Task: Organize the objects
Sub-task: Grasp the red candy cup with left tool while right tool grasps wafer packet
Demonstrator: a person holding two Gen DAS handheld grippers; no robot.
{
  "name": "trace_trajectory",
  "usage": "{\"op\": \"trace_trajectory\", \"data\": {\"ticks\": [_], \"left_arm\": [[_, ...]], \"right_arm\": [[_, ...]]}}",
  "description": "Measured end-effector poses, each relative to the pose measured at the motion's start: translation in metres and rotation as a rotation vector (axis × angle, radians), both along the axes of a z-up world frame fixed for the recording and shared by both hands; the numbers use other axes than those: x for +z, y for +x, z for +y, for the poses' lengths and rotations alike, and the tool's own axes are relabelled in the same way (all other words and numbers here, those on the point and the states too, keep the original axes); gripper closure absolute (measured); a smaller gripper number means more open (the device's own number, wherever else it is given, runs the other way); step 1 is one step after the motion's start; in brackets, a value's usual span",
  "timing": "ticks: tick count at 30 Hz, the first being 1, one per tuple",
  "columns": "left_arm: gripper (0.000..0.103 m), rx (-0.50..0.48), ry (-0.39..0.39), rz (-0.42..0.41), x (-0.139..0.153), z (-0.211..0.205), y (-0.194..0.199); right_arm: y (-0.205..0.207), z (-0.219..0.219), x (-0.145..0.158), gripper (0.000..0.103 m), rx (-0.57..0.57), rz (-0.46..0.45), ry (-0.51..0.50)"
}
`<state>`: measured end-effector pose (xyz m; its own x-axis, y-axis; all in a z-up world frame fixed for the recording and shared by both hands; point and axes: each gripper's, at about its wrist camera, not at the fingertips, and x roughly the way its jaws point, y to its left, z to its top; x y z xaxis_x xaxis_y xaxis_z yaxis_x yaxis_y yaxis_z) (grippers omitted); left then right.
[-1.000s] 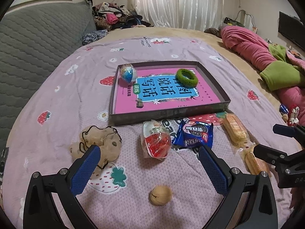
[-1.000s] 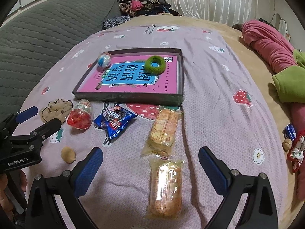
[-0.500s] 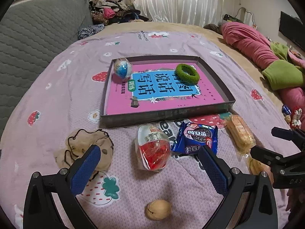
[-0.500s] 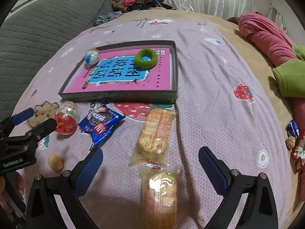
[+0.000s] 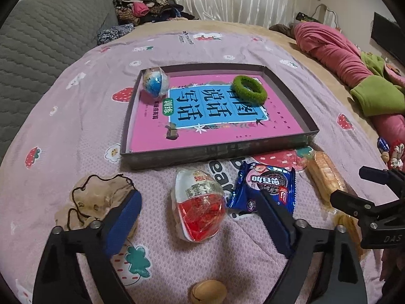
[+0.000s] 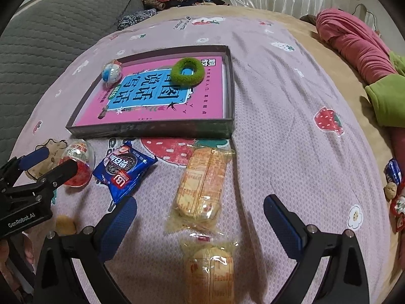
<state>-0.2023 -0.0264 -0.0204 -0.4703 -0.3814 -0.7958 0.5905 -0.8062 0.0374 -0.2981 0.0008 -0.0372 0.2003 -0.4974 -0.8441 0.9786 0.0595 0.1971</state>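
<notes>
Red capsule egg [image 5: 198, 206] between wide-spread left gripper [image 5: 200, 215] jaws; untouched

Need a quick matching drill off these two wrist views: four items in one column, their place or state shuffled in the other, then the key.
Items
1. green hair tie
2. red-and-clear egg capsule
3. blue cookie packet
4. left gripper

Places or states
A. on the bedspread, between the egg capsule and the cracker packs
B. open, holding nothing
C. inside the tray, on the pink book
D. on the bedspread, between the open left fingers

Pairs: 1-C, 2-D, 3-A, 4-B
</notes>
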Motion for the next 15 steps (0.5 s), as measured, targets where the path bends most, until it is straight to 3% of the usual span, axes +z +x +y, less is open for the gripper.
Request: {"op": "trace_trajectory", "data": {"ticks": [3,15], "left_arm": [[0.027,-0.01,0.012,-0.008,-0.004,-0.001,-0.003],[0.036,-0.022,0.028,-0.033,-0.017,-0.004,-0.015]], "right_arm": [[0.0,-0.004,-0.002,0.002,0.001,0.005,0.004],[0.002,-0.016,-0.014,0.002,-0.001,0.022,0.039]]}}
